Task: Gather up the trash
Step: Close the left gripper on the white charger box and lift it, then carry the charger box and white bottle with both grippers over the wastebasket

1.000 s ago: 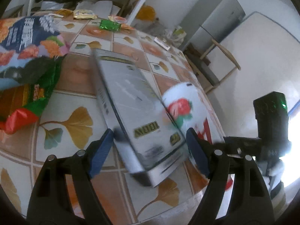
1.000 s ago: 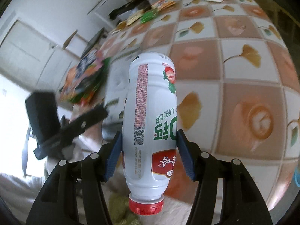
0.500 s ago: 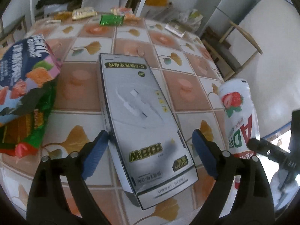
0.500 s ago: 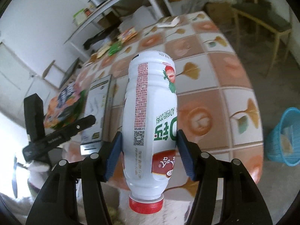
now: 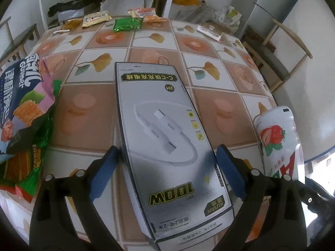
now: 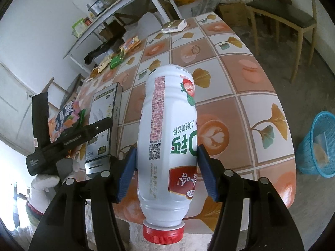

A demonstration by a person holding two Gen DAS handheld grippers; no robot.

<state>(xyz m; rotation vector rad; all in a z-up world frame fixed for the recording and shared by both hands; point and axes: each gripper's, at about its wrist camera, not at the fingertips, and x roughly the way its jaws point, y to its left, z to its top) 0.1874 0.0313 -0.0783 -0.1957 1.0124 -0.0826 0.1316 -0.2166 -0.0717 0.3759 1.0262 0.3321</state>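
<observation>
Between R gripper (image 6: pixel 166 174) pads: bottle (image 6: pixel 169 138); L gripper (image 5: pixel 167 173) just opened.

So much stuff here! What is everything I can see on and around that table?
cable box: one, grey, flat on the table between the left tool's fingers.
bottle: one, white with a red cap, clamped in the right tool.
snack bags: a heap, multicoloured, left table edge.
small wrappers: several, green, yellow and orange, far table edge.
table: one, tiled orange and white.
basket: one, blue, on the floor.
chair: one, wooden, beyond the table.
left tool: open, jaws just widened.
right tool: shut.
</observation>
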